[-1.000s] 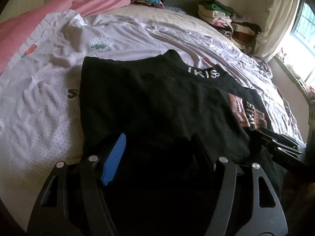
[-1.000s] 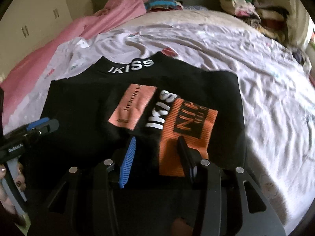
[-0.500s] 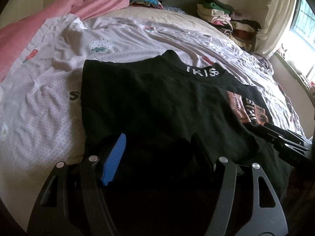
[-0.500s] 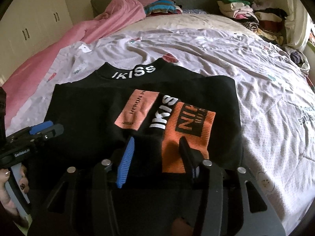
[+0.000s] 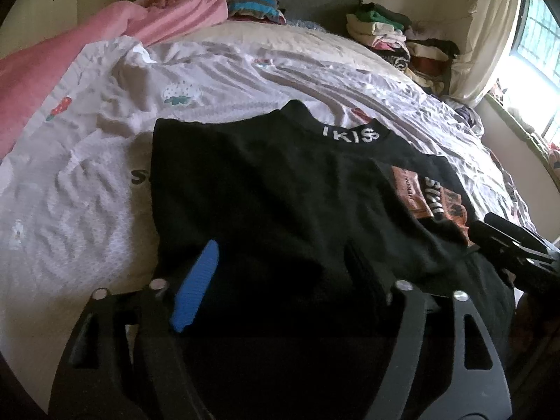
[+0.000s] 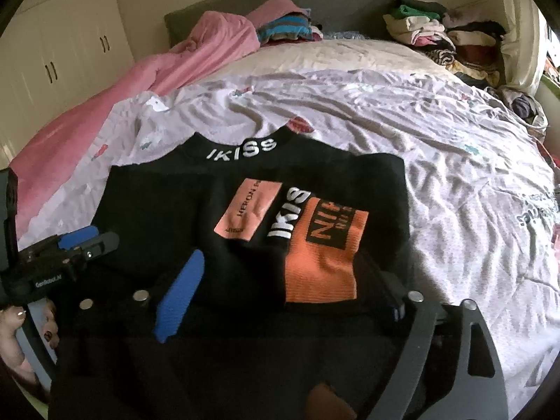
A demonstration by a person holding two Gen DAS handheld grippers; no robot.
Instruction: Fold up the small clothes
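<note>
The left gripper (image 5: 283,273) is spread wide, its blue-padded finger (image 5: 196,287) and its black finger apart, with nothing pinched between them. It sits low over the near hem of a black knitted top (image 5: 280,192) that lies partly folded on the bed; whether the fingers touch the cloth is hard to make out, black on black. The right gripper (image 6: 280,283) is likewise spread wide and holds nothing, its fingers at either side of the top's near edge, just below an orange patch (image 6: 322,259) with dark lettering. A pink patch (image 6: 248,215) and white "IKISS" letters lie beside it, and the same word runs along the collar (image 6: 243,150).

The top rests on a crumpled pale lilac printed bedsheet (image 6: 437,147). A pink blanket (image 6: 168,66) is bunched along the left side, and a pile of mixed folded clothes (image 6: 441,35) sits at the far right corner. The near part of the top is lost in shadow under both grippers.
</note>
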